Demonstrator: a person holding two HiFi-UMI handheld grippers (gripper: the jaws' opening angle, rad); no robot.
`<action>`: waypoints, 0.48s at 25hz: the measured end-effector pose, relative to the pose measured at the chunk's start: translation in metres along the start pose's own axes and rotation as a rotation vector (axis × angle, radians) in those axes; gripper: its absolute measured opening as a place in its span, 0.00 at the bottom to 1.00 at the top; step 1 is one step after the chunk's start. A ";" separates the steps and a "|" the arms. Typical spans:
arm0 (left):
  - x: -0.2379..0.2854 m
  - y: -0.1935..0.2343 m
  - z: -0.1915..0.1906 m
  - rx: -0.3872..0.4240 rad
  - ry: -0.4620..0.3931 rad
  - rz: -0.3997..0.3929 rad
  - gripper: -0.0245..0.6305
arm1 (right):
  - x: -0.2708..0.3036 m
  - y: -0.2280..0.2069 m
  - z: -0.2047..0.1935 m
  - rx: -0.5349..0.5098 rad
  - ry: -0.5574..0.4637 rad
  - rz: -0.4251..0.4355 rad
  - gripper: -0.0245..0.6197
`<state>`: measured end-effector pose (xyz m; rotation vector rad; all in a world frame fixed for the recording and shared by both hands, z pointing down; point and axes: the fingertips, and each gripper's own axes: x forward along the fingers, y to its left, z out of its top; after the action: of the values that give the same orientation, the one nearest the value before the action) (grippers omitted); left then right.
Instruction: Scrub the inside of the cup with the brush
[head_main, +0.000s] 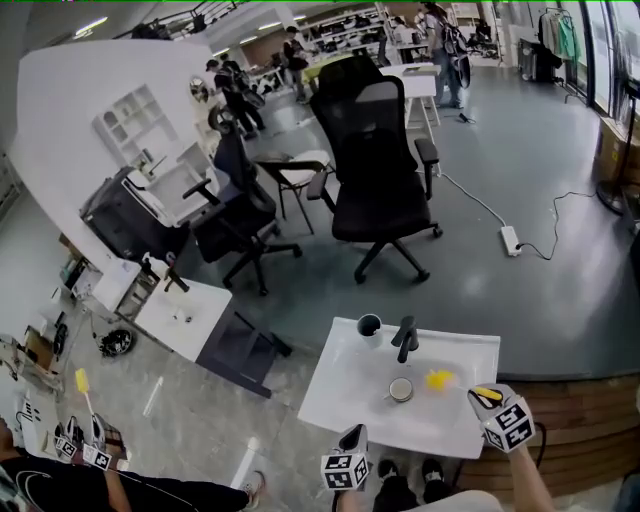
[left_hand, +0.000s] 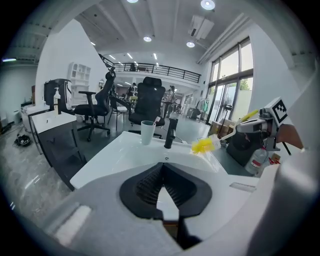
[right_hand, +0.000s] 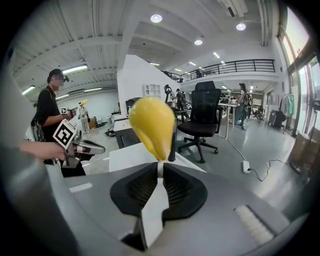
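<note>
Approach, by my reading, is the step in hand: no scrubbing contact exists yet. At the left, the left hand-held gripper (left_hand: 163, 170) hangs over the near edge of the white counter with its moulded basin (left_hand: 112, 160), jaws pressed together with nothing between them. Further in, the pale, straight-sided cup (left_hand: 147, 132) stands upright on the counter's back rim, just left of the black faucet (left_hand: 171, 132), and neither tool touches it. Right of the faucet, the brush with fluffy yellow head and white stem (left_hand: 203, 145) hovers above the basin, apart from the cup, its stem pinched in the right hand-held gripper (right_hand: 160, 167). Next, the left jaws likely need to spread and steady the cup. The yellow head must then swing left and dip into its mouth.
</note>
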<state>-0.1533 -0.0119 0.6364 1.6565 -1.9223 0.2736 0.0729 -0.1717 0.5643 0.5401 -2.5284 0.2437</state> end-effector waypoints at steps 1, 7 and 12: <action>0.005 0.003 -0.002 0.007 0.009 -0.013 0.05 | 0.002 0.000 0.001 0.004 0.003 -0.008 0.10; 0.039 0.020 -0.025 0.063 0.117 -0.085 0.05 | 0.013 -0.002 0.011 0.022 -0.009 -0.074 0.10; 0.060 0.029 -0.028 0.144 0.171 -0.151 0.05 | 0.022 0.002 0.019 0.008 0.010 -0.117 0.10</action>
<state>-0.1761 -0.0421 0.6984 1.7985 -1.6762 0.4868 0.0463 -0.1820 0.5596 0.6851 -2.4771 0.2127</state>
